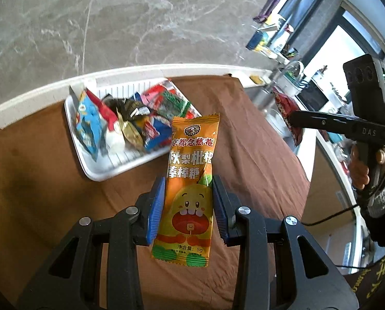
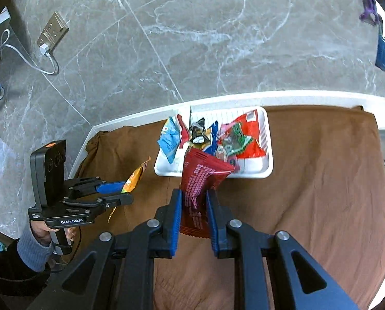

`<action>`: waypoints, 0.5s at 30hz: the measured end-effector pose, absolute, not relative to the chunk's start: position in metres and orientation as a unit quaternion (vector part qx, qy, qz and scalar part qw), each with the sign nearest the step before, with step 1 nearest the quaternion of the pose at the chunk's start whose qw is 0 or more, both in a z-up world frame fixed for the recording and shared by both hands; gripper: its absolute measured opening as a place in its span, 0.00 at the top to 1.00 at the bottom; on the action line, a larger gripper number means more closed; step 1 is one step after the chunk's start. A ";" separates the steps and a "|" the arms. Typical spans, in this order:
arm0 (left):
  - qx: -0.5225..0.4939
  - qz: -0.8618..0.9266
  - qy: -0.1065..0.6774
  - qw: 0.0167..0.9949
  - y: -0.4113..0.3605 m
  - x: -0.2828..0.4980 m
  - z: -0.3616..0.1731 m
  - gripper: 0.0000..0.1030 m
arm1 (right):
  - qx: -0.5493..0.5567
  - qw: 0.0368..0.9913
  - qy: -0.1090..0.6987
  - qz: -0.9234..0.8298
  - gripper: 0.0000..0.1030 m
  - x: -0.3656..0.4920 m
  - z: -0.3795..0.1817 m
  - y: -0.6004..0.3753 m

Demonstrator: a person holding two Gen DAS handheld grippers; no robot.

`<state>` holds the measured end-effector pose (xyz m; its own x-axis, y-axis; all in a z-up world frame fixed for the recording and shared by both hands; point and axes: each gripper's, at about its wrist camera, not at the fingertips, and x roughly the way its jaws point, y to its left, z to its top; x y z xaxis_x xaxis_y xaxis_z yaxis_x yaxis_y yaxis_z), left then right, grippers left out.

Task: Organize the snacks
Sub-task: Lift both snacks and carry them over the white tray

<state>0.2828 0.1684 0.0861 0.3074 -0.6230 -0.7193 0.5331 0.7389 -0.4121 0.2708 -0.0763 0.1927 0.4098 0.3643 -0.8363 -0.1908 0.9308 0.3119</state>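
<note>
Left wrist: left claw (image 1: 188, 206) clamped on one orange lollipop packet (image 1: 191, 180), held above the brown cloth (image 1: 257, 142), just short of the white tray (image 1: 94, 173); carry it over the rim before releasing. Tray holds a jumbled pile, roughly seven or eight packets, exact count unclear. Right wrist: right claw (image 2: 193, 206) clamped on one dark red packet (image 2: 200, 180) near the tray's edge; best dropped onto the bare strip, one claw at a time.
</note>
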 end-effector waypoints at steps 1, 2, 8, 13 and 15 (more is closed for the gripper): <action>-0.048 -0.353 0.467 0.809 0.166 0.286 0.088 0.68 | 0.083 0.835 0.517 0.169 0.80 0.275 0.191 -0.076; -0.047 -0.348 0.468 0.811 0.164 0.288 0.089 0.68 | 0.083 0.834 0.517 0.171 0.80 0.278 0.190 -0.077; -0.045 -0.330 0.471 0.817 0.154 0.304 0.086 0.68 | 0.088 0.828 0.522 0.183 0.80 0.297 0.177 -0.076; -0.055 -0.320 0.477 0.817 0.150 0.326 0.078 0.68 | 0.087 0.825 0.527 0.185 0.80 0.314 0.166 -0.077; -0.057 -0.317 0.479 0.817 0.149 0.334 0.075 0.68 | 0.085 0.825 0.528 0.183 0.80 0.322 0.161 -0.078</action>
